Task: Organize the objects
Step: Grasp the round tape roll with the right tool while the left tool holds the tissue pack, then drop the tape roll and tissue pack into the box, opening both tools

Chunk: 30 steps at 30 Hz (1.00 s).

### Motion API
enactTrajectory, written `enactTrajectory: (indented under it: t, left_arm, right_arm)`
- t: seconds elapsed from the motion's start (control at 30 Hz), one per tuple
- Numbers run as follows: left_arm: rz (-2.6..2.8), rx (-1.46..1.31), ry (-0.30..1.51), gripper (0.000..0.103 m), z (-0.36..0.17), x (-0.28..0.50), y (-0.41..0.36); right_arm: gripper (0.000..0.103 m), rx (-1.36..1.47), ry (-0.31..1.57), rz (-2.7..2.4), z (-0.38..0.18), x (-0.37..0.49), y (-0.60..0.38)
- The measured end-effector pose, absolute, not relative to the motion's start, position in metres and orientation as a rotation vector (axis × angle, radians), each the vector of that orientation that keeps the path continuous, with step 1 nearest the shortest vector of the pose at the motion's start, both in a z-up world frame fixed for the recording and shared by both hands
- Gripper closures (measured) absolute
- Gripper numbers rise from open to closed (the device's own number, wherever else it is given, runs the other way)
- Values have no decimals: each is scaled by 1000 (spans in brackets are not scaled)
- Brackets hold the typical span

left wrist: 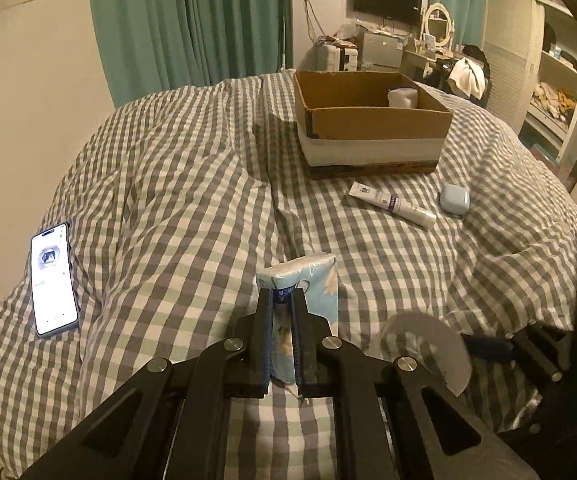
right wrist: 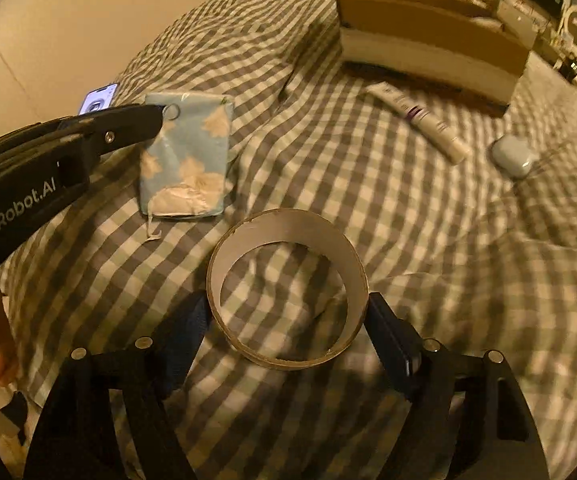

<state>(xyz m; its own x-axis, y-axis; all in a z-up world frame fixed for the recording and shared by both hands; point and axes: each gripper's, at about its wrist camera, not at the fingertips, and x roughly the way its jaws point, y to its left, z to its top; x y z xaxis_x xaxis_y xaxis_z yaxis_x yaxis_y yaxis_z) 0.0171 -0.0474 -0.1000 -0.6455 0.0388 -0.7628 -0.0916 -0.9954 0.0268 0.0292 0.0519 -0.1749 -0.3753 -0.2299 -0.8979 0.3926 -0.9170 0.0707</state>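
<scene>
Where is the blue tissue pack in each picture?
Left wrist view: the tissue pack sits low in the middle, pinched between the left gripper jaws.
Right wrist view: the tissue pack is at the upper left, with the left gripper reaching in from the left edge.
Shared landmark: the cardboard box at the far end of the checked blanket.

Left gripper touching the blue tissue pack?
Touching. Left wrist view shows the left gripper fingers pressed against both sides of the light-blue cloud-print tissue pack.
</scene>
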Motion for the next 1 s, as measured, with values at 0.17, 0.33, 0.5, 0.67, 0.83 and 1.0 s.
enactTrajectory:
  t: [0.17, 0.33, 0.5, 0.67, 0.83, 1.0]
  left_arm:
    - [2799, -1261, 101, 95, -91, 24, -42]
    - [2821, -1203, 106, 95, -73, 32, -38]
    - [2822, -1155, 105, 95, -58, 35, -33]
    - [2812, -1107, 110, 95, -42, 36, -25]
    - [2817, -1052, 122, 95, -19, 30, -17]
    - [2826, -998, 91, 95, 7, 22, -15]
  right_arm:
    - [26, 1395, 219, -2416, -147, 37, 64]
    - [26, 1333, 210, -2509, -122, 36, 80]
    - [26, 1273, 206, -2579, -99, 36, 92]
    - [26, 1198, 218, -2640, -71, 38, 103]
    - [26, 1139, 212, -2679, -49, 33, 111]
    - [26, 1082, 191, -2717, -24, 24, 120]
